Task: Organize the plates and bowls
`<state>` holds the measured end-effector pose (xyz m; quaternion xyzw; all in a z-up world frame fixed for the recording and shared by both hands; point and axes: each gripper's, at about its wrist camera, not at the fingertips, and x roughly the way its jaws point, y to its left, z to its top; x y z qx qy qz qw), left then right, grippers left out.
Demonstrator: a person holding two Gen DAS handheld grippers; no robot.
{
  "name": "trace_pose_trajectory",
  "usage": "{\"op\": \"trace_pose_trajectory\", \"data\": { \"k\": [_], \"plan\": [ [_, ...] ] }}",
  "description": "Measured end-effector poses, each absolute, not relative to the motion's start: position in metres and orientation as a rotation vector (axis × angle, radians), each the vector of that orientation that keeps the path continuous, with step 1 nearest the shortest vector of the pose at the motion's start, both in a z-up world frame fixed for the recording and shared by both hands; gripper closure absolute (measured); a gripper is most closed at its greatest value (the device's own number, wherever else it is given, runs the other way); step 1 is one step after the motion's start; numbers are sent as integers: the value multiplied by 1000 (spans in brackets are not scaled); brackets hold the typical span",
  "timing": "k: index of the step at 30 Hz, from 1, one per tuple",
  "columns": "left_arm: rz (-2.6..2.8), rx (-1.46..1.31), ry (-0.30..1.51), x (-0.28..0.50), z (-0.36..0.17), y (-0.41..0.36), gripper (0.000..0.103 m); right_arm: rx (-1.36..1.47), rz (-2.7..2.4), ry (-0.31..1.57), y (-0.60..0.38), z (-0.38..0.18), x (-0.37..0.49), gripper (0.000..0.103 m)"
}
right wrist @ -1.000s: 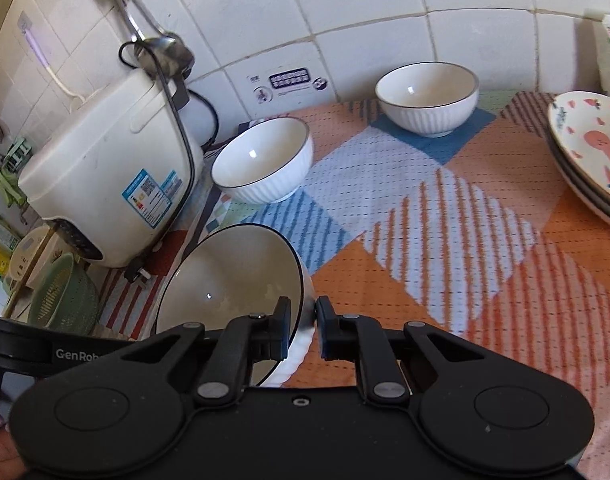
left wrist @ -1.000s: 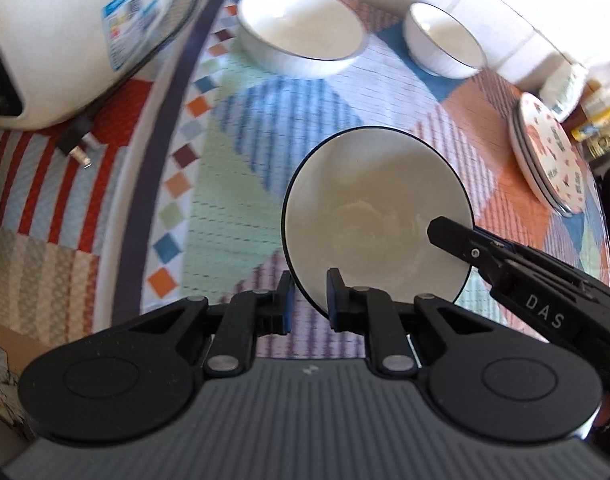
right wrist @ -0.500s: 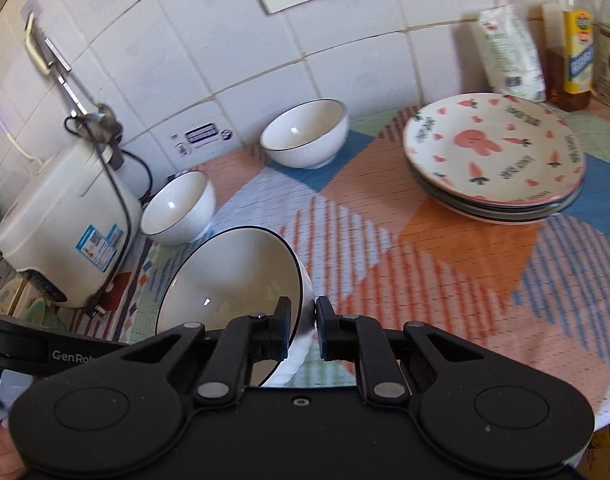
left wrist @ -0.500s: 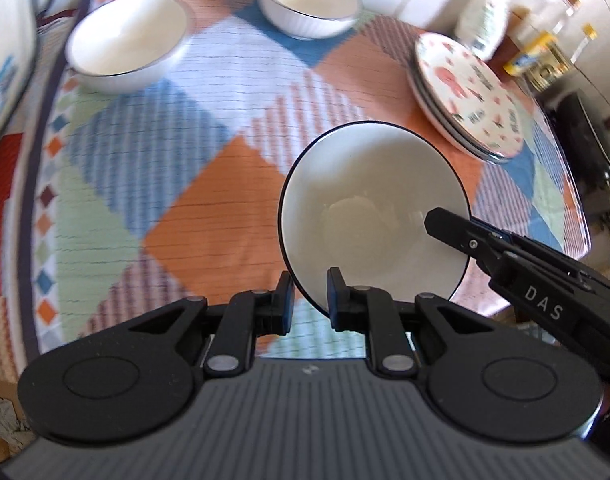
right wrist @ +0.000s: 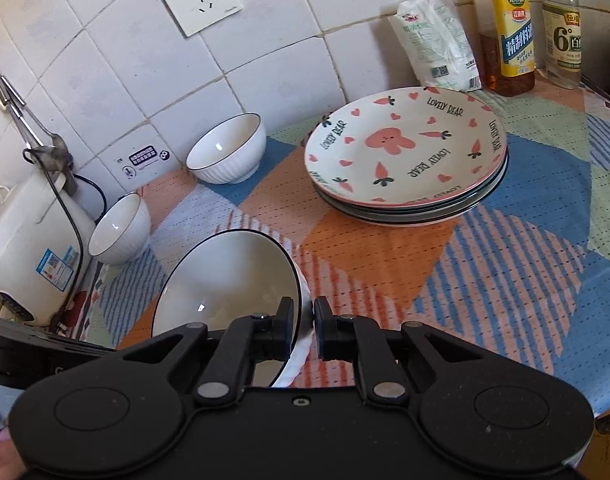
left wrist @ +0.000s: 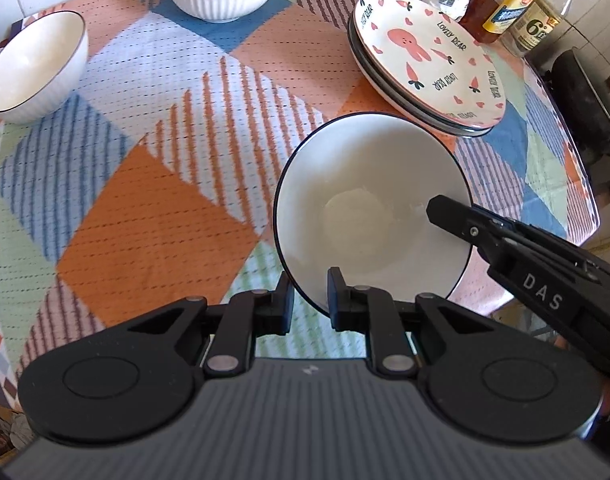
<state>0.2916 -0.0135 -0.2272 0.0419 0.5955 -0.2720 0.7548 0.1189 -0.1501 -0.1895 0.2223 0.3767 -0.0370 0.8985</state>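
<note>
A white bowl with a thin black rim (left wrist: 369, 208) is held tilted over the patchwork tablecloth (left wrist: 153, 224), near the stack of rabbit-print plates (left wrist: 425, 60). My left gripper (left wrist: 309, 296) is shut on the bowl's near rim. In the right wrist view, my right gripper (right wrist: 303, 316) pinches the bowl (right wrist: 225, 276) at its right rim, and its jaws are closing tighter on it. Two more white ribbed bowls stand by the wall: one at the back (right wrist: 229, 152), one further left (right wrist: 121, 232). The plate stack (right wrist: 405, 160) lies to the right.
A white rice cooker (right wrist: 29, 248) with its cord stands at the far left. A white bag (right wrist: 437, 40) and oil and vinegar bottles (right wrist: 509, 40) line the tiled wall behind the plates. A dark pan (left wrist: 585, 104) sits past the table's right edge.
Both grippers have carried the bowl rightward across the cloth, away from the rice cooker and toward the plate stack. The two other bowls now lie off to the left.
</note>
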Motion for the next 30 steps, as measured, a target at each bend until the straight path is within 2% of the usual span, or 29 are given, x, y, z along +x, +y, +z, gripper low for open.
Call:
{"op": "trace_pose_trajectory", "data": {
  "k": [16, 18, 20, 24, 30],
  "plan": [
    [-571, 173, 1238, 299, -240, -43, 86, 504, -92, 781, -172, -211, 131, 87],
    [-597, 183, 1237, 299, -240, -43, 82, 489, -101, 776, -170, -208, 132, 83],
    [-630, 236, 1219, 297, -240, -45, 79, 458, -82, 754, -167, -204, 131, 62],
    [-645, 193, 1221, 299, -233, -34, 71, 369, -69, 739, -157, -191, 126, 60],
    [-641, 160, 1224, 299, -211, -11, 70, 336, -89, 715, -149, -163, 116, 52]
  ]
}}
